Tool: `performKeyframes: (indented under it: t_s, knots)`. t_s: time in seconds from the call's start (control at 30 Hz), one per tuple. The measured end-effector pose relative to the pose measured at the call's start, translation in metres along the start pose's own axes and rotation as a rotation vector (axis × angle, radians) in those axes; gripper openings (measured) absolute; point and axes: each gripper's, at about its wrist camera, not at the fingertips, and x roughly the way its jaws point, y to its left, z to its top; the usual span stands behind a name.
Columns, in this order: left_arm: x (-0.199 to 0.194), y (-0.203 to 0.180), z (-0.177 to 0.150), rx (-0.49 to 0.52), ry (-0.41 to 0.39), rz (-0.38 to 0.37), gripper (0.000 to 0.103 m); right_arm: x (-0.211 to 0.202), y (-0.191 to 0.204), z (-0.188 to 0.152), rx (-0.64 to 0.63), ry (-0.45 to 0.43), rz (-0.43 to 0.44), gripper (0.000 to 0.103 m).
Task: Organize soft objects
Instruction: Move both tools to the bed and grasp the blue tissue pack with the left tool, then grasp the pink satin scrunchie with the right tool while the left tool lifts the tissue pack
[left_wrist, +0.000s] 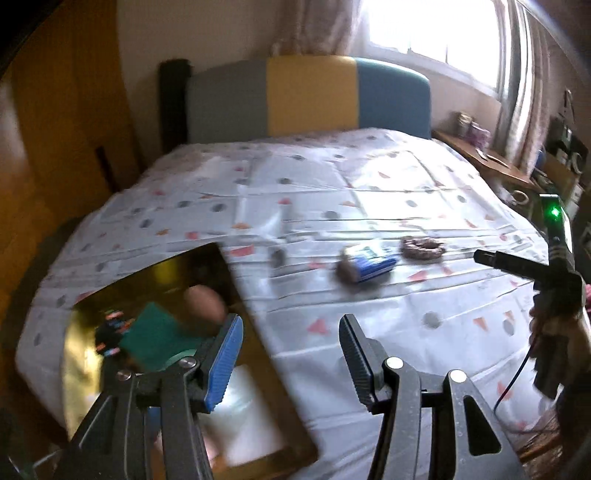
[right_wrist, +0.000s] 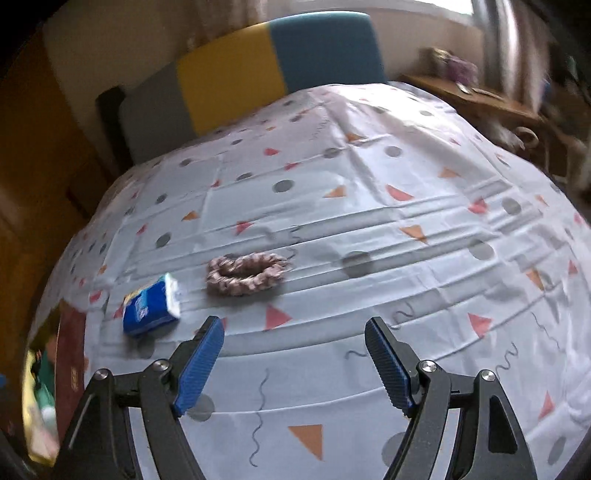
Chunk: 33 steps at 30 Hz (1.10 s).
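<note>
A blue tissue pack (left_wrist: 369, 263) lies on the bed with a small brown object (left_wrist: 346, 272) at its left end, and a pink-brown scrunchie (left_wrist: 423, 246) lies to its right. A gold box (left_wrist: 177, 280) at the bed's left holds a green sponge (left_wrist: 157, 338), a pinkish round object (left_wrist: 205, 303) and a dark multicoloured item (left_wrist: 109, 332). My left gripper (left_wrist: 290, 334) is open and empty, above the box's right edge. My right gripper (right_wrist: 293, 338) is open and empty, just in front of the tissue pack (right_wrist: 151, 304) and scrunchie (right_wrist: 245, 273); its body shows in the left wrist view (left_wrist: 554, 280).
The bed (right_wrist: 406, 221) has a white sheet with coloured shapes and a grey, yellow and blue headboard (left_wrist: 310, 96). A wooden side table (left_wrist: 484, 158) with small items stands to the right under the window. A wooden wardrobe (left_wrist: 55, 129) stands to the left.
</note>
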Motion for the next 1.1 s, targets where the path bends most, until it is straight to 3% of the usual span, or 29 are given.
performKeyframes:
  t_s: [0.13,0.2,0.23,0.3,0.37,0.57,0.83,0.97,1.1]
  knots:
    - [0.04,-0.034,0.026,0.024,0.053,-0.076,0.056,-0.005,-0.008,0.002,0.051,-0.013,0.003,0.079]
    - [0.067,-0.049,0.035,0.03,0.092,-0.099,0.063,-0.006,-0.01,0.003,0.061,-0.011,0.012,0.079]
    - [0.081,-0.056,0.039,0.043,0.113,-0.109,0.073,-0.006,-0.01,0.003,0.065,-0.01,0.018,0.079]
    - [0.106,-0.065,0.043,0.057,0.138,-0.105,0.076,-0.005,-0.01,0.003,0.069,-0.007,0.024,0.08]
    - [0.126,-0.078,0.049,0.145,0.146,-0.085,0.083,-0.004,-0.01,0.003,0.077,-0.001,0.039,0.08]
    - [0.176,-0.089,0.066,0.316,0.229,-0.121,0.085,-0.001,-0.007,0.003,0.071,0.027,0.062,0.081]
    - [0.216,-0.092,0.066,0.368,0.312,-0.205,0.083,0.005,-0.001,0.005,0.077,0.076,0.104,0.083]
    - [0.217,-0.082,0.063,0.315,0.291,-0.206,0.069,0.017,0.021,0.026,-0.095,0.067,0.1,0.083]
    - [0.208,-0.066,0.063,0.234,0.286,-0.218,0.067,0.051,0.048,0.042,-0.331,0.107,0.104,0.083]
